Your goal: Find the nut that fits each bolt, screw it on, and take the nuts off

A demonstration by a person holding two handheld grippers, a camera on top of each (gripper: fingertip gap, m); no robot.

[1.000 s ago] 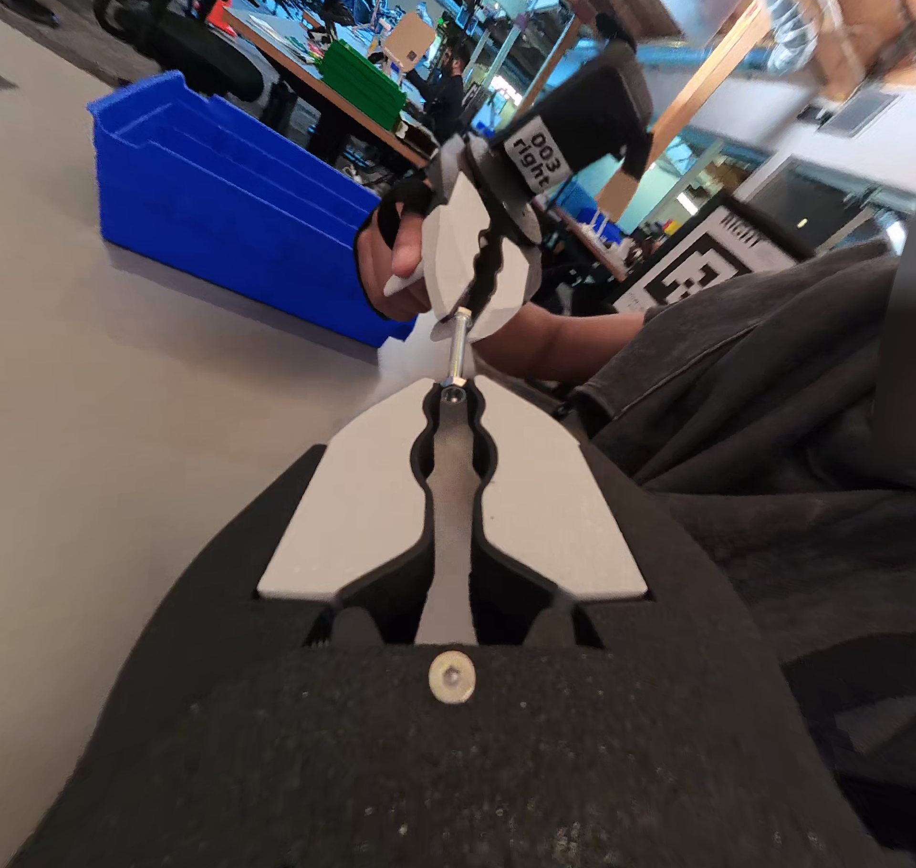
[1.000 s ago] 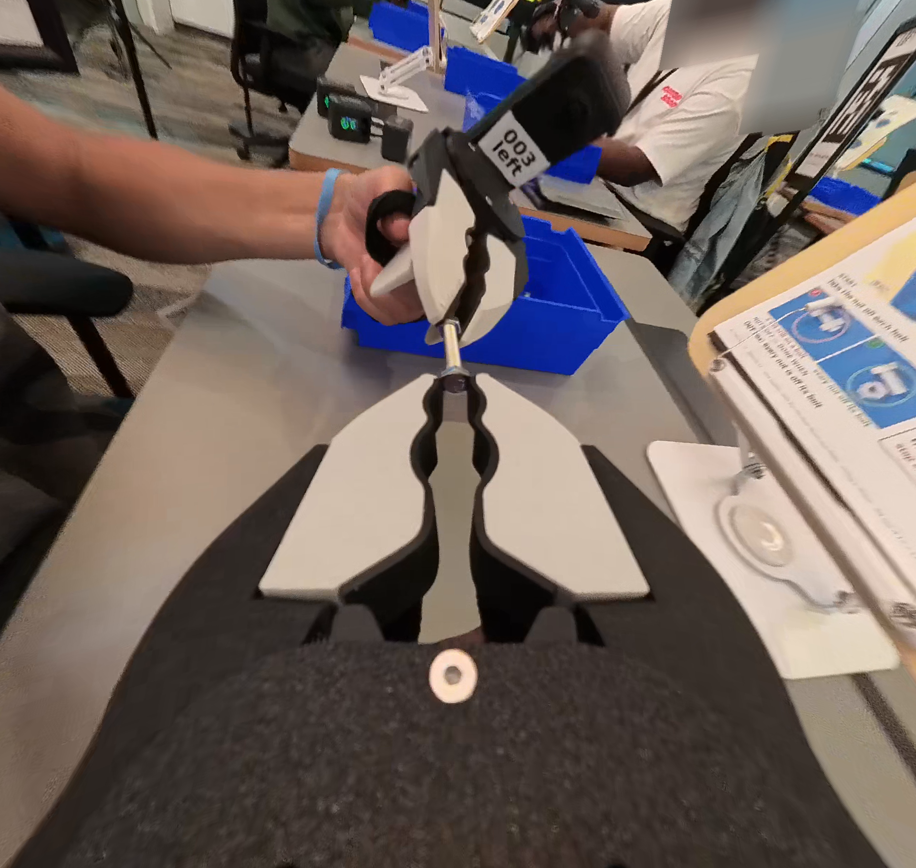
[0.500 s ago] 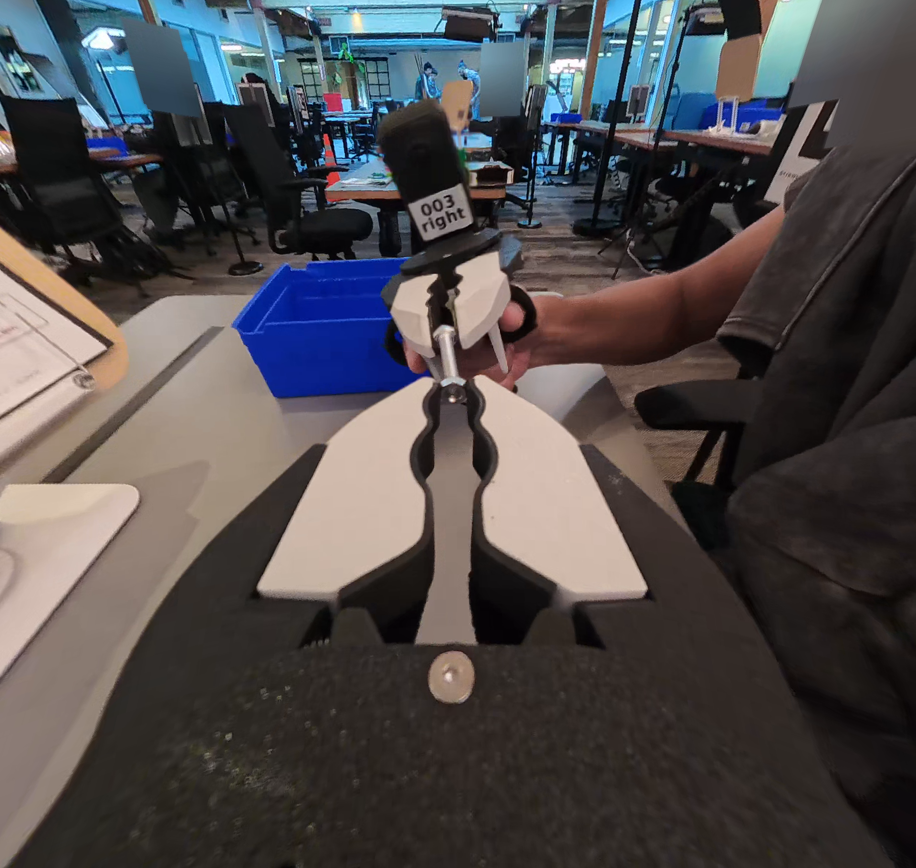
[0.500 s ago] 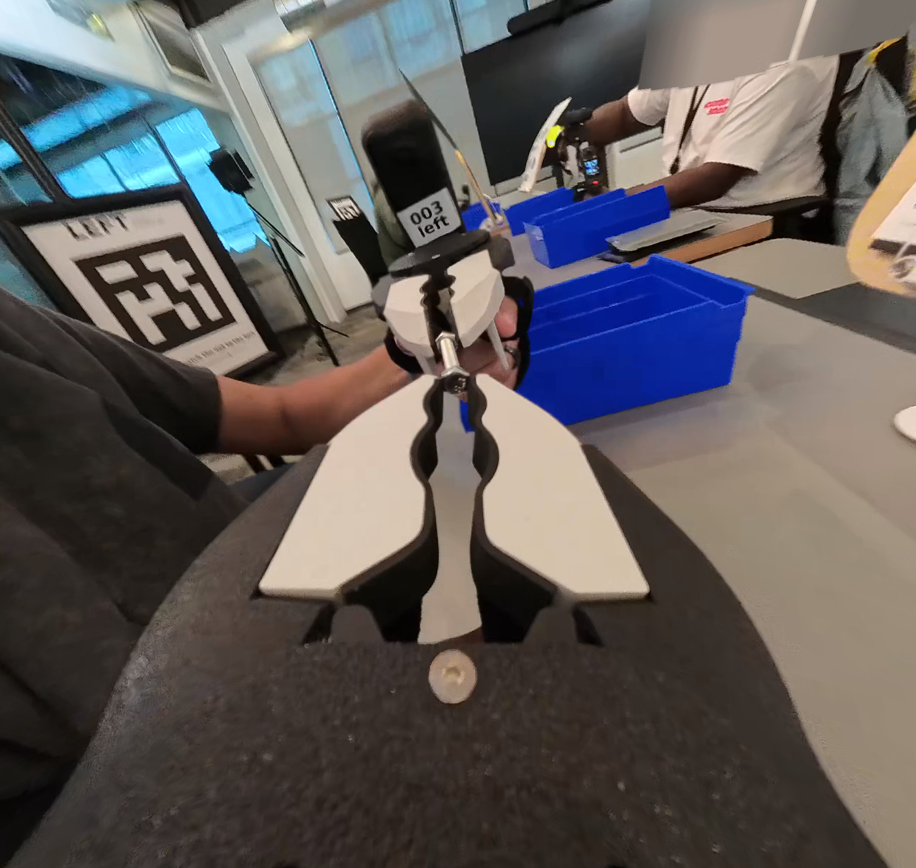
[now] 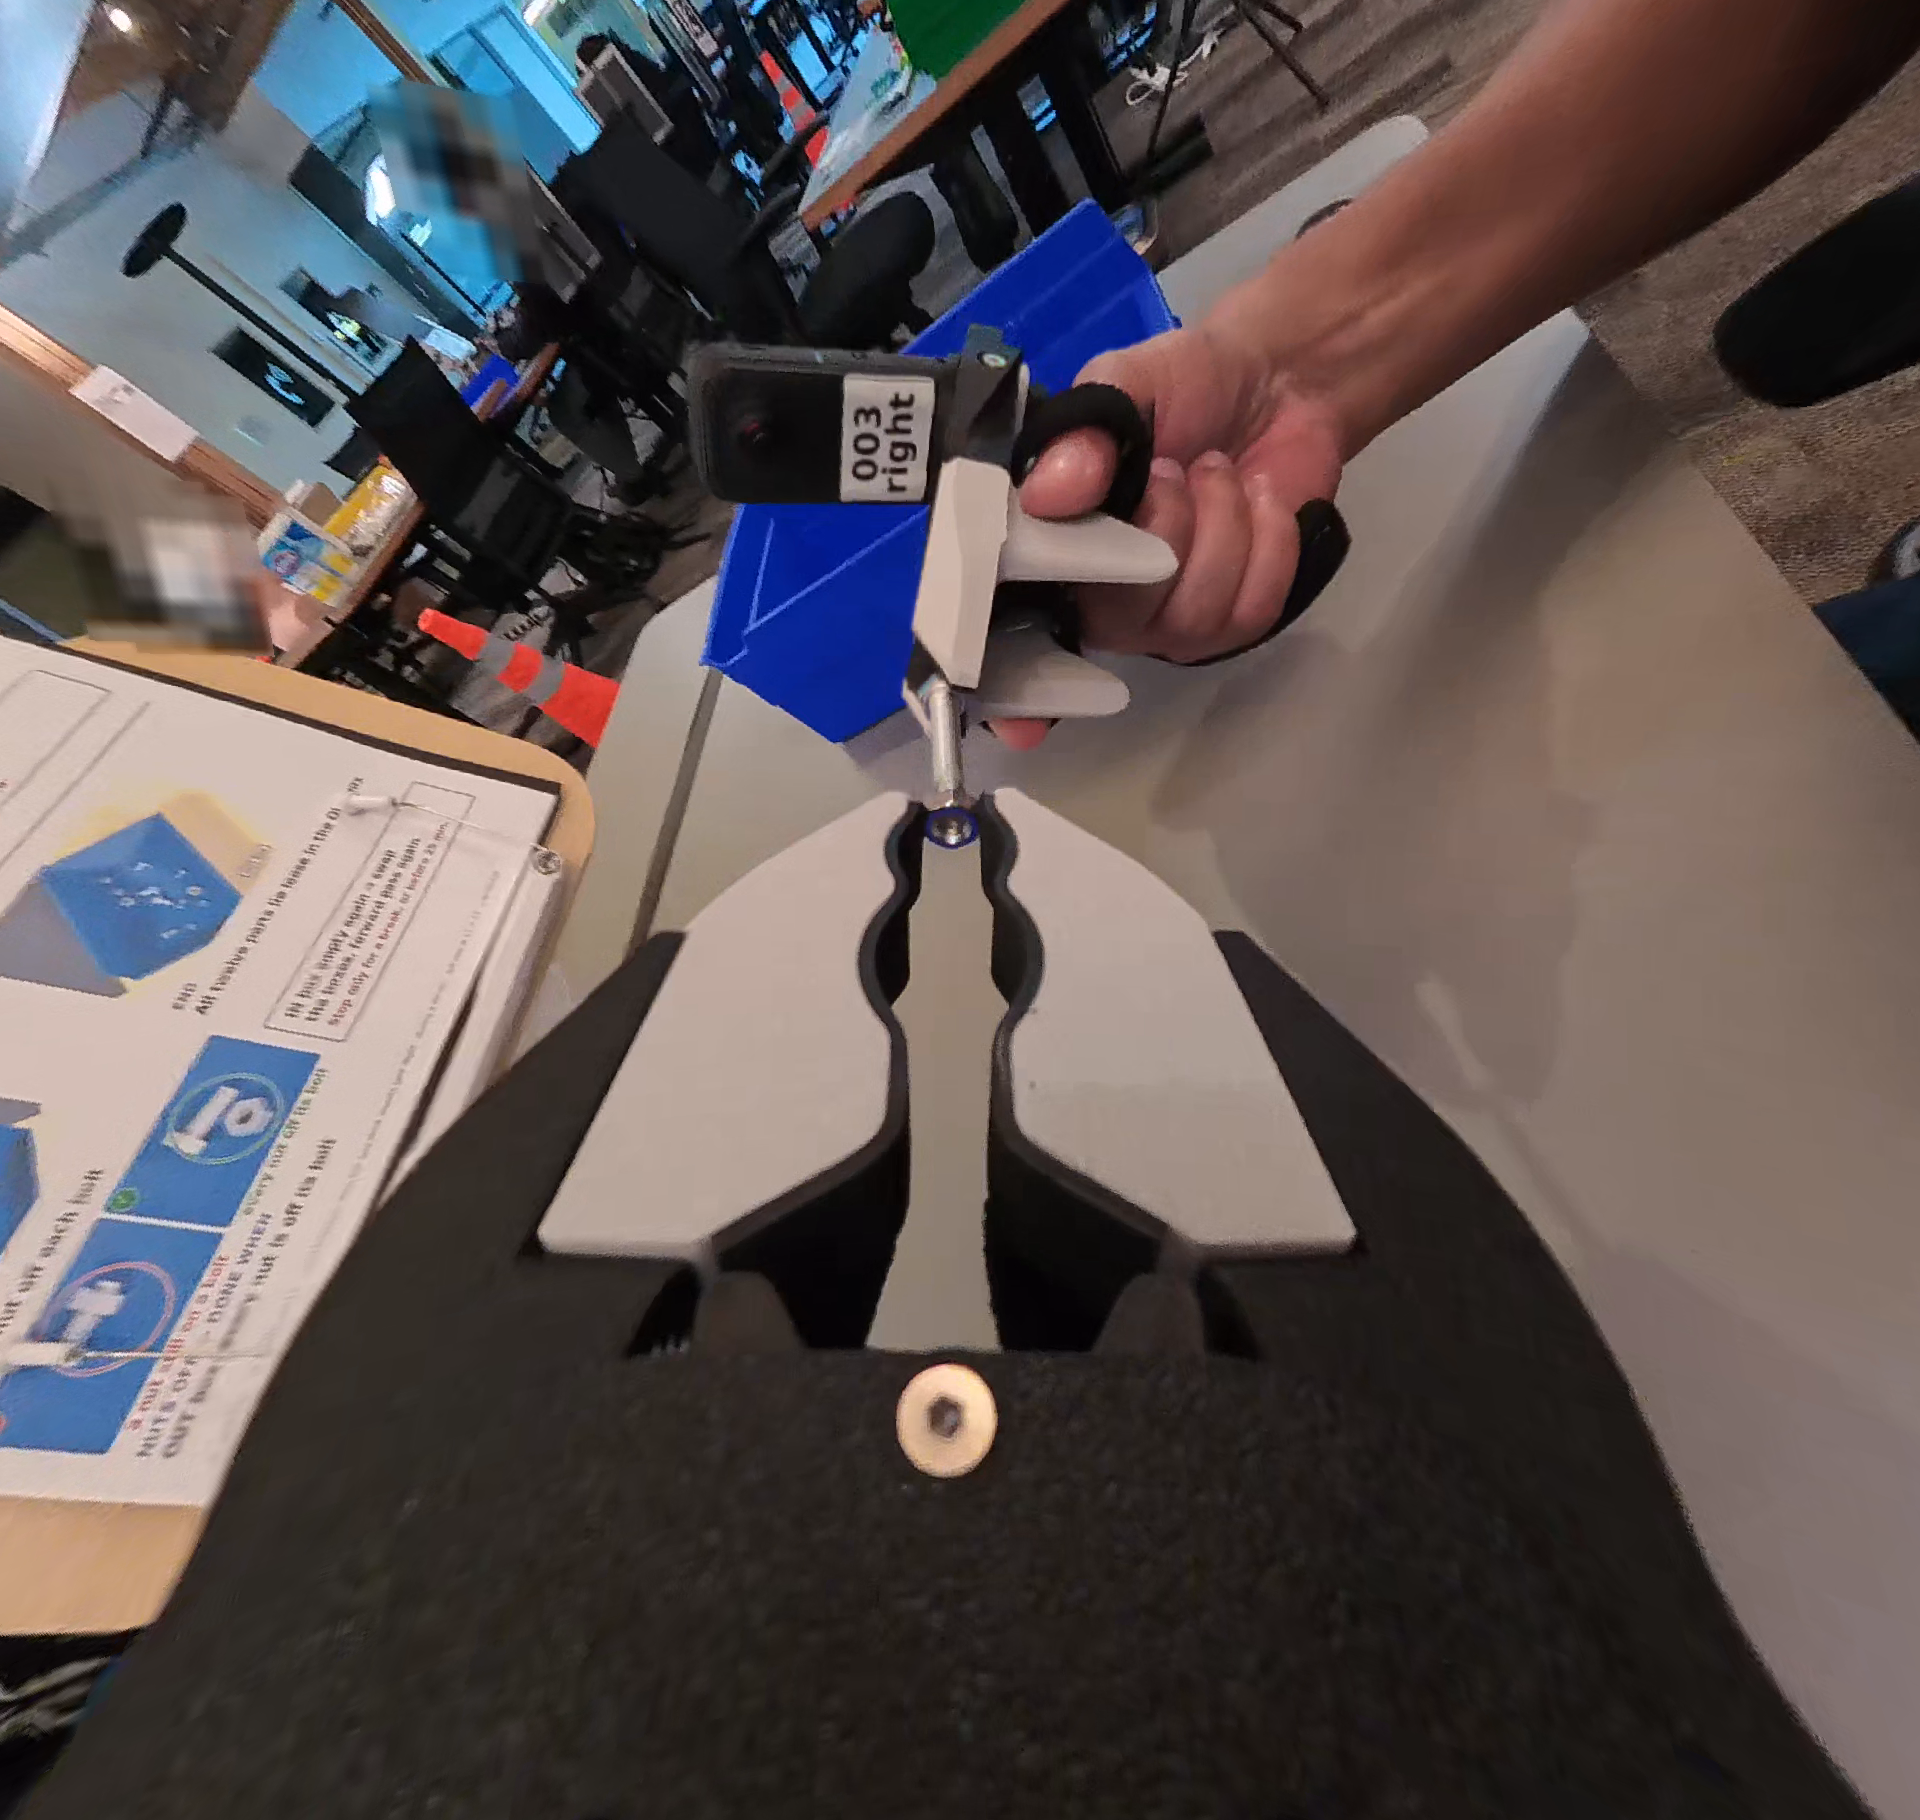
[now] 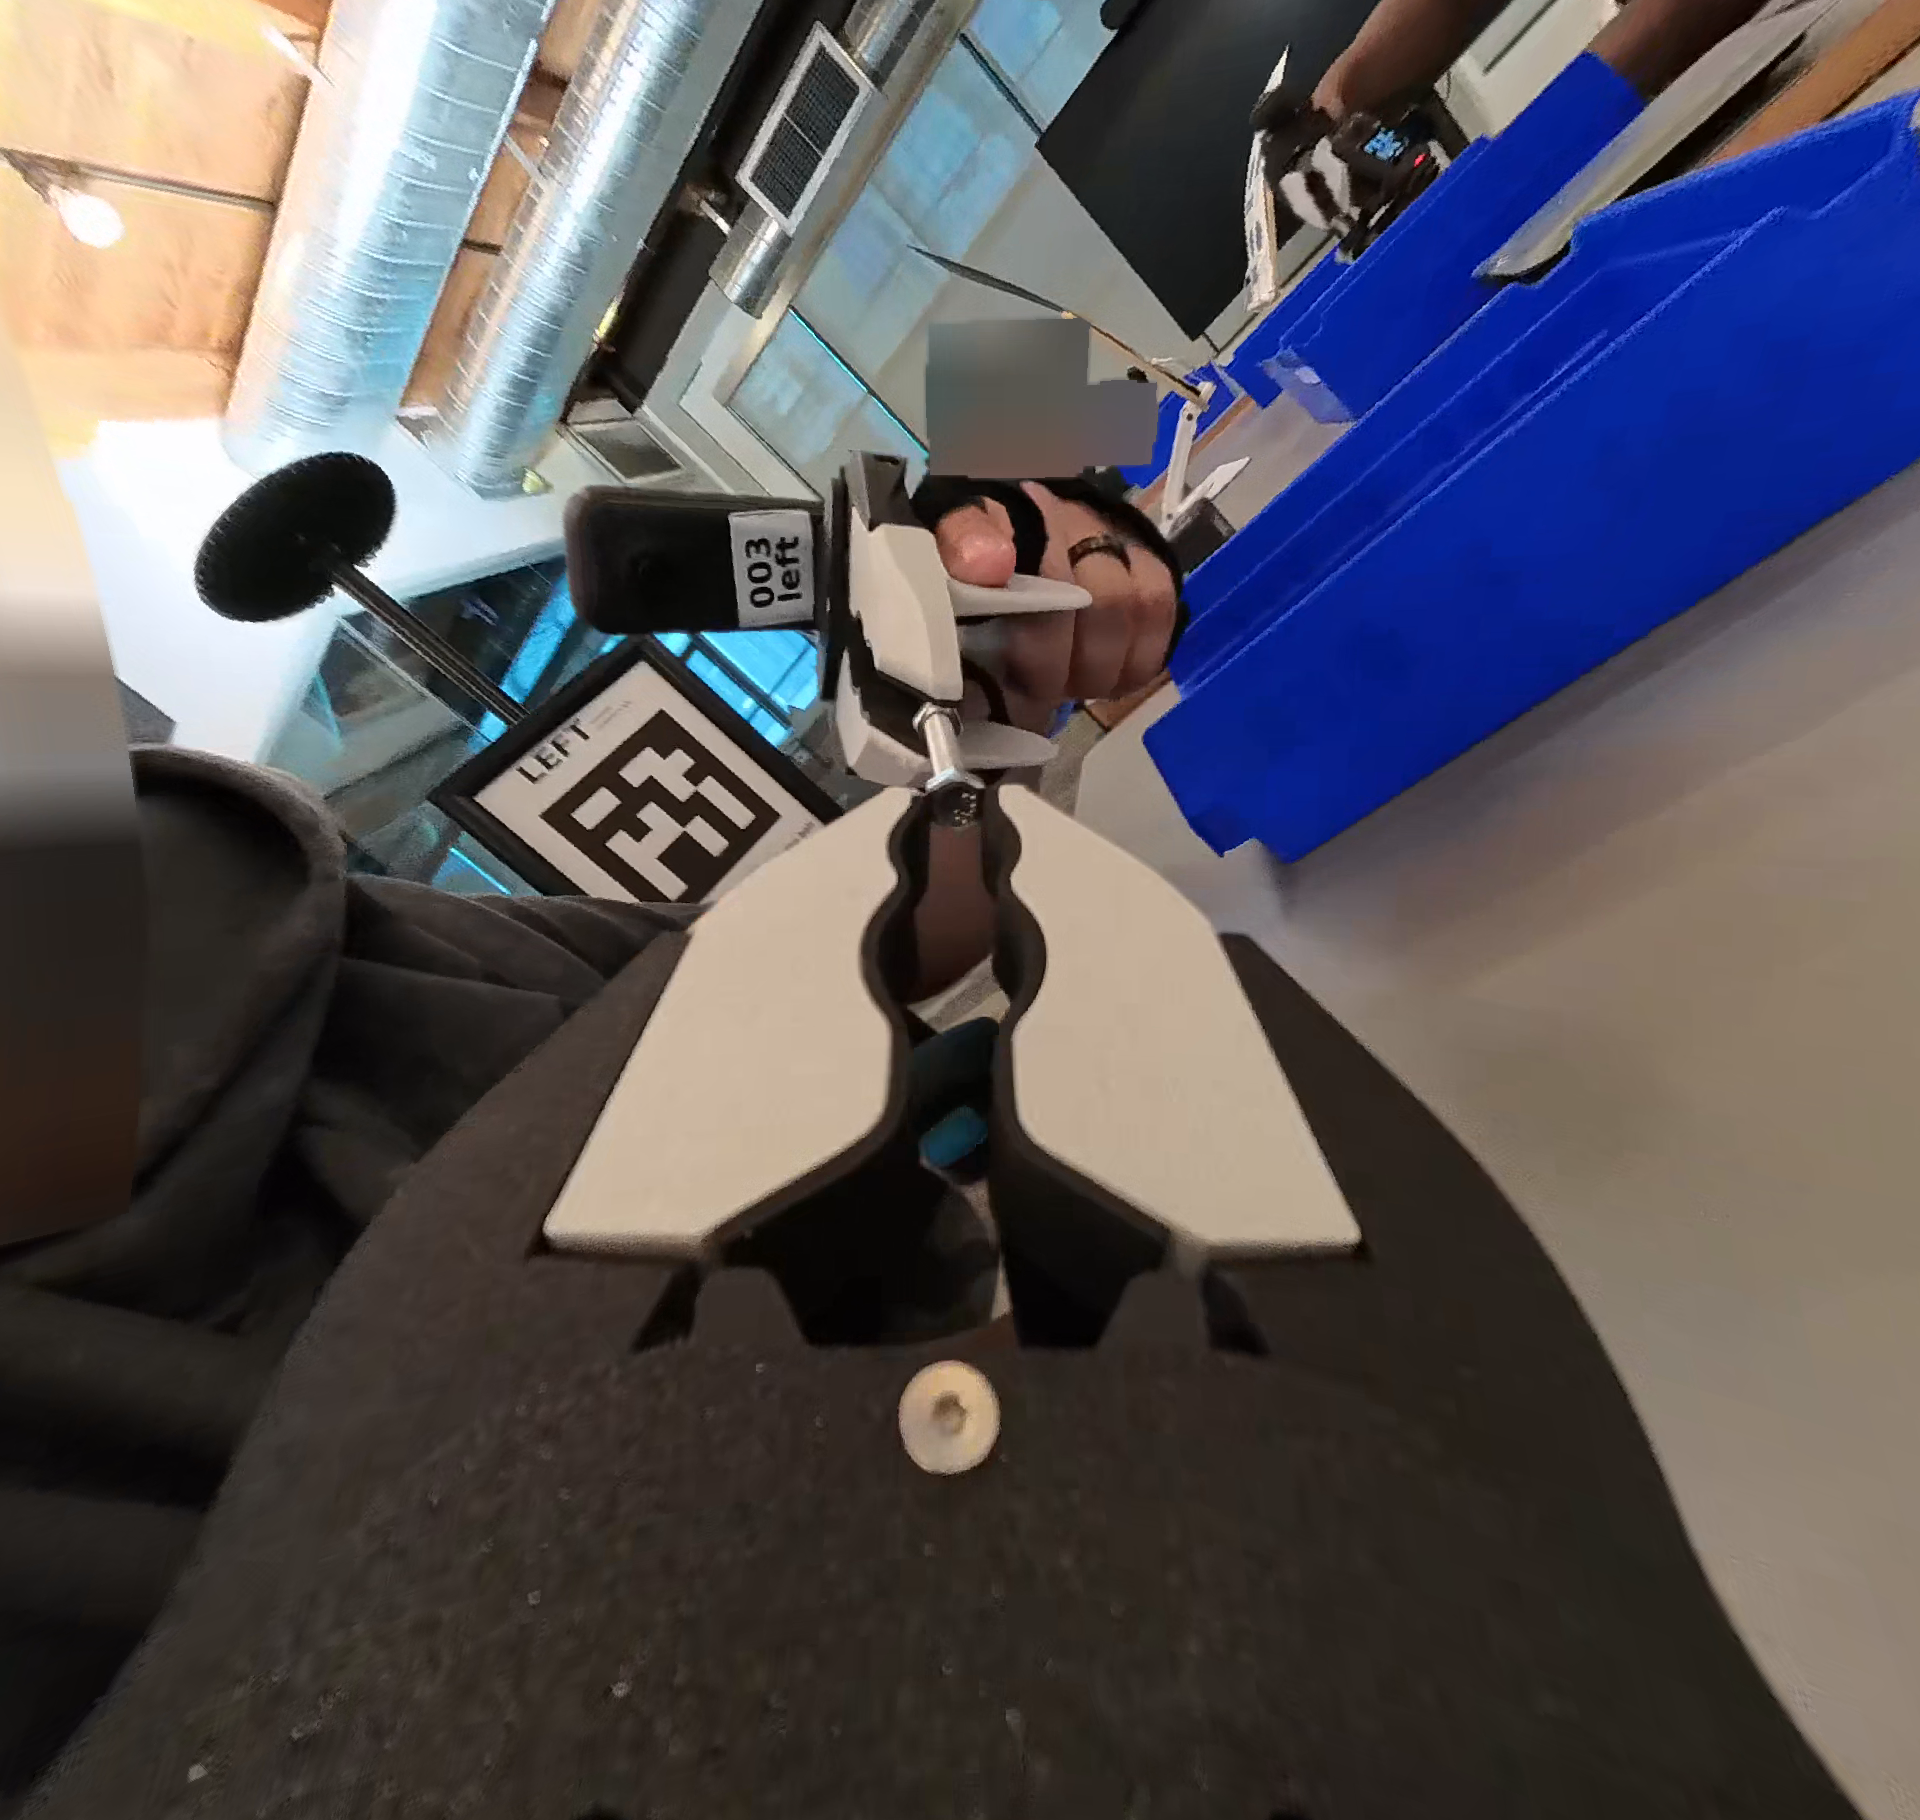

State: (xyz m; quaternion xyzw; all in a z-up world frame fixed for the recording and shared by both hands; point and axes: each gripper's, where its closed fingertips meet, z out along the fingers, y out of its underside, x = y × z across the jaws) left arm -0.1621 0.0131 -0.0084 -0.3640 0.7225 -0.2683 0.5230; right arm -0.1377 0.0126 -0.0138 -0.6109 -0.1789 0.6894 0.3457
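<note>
Above the grey table (image 5: 1455,835), the left tool (image 5: 951,816) was nearly closed, its tips pinching a small steel nut with a blue insert (image 5: 951,826). Dead ahead at 12 o'clock, the right tool (image 6: 954,806) was closed to a narrow gap on the head end of a slim silver bolt (image 5: 943,747). The bolt's shank bridged the two tools, clear of the table.

Half a second before, each tool had faced the other upright. Now each lay rolled on its side, camera pointing to 9 o'clock. That looked like a wrist twist of nut against bolt, so threading was probably under way. Whether the nut was going on or coming off could not be told.

A blue plastic bin (image 5: 831,617) stood on the table at 11 o'clock of the left tool, and a printed instruction sheet (image 5: 260,939) lay at 9 o'clock.
</note>
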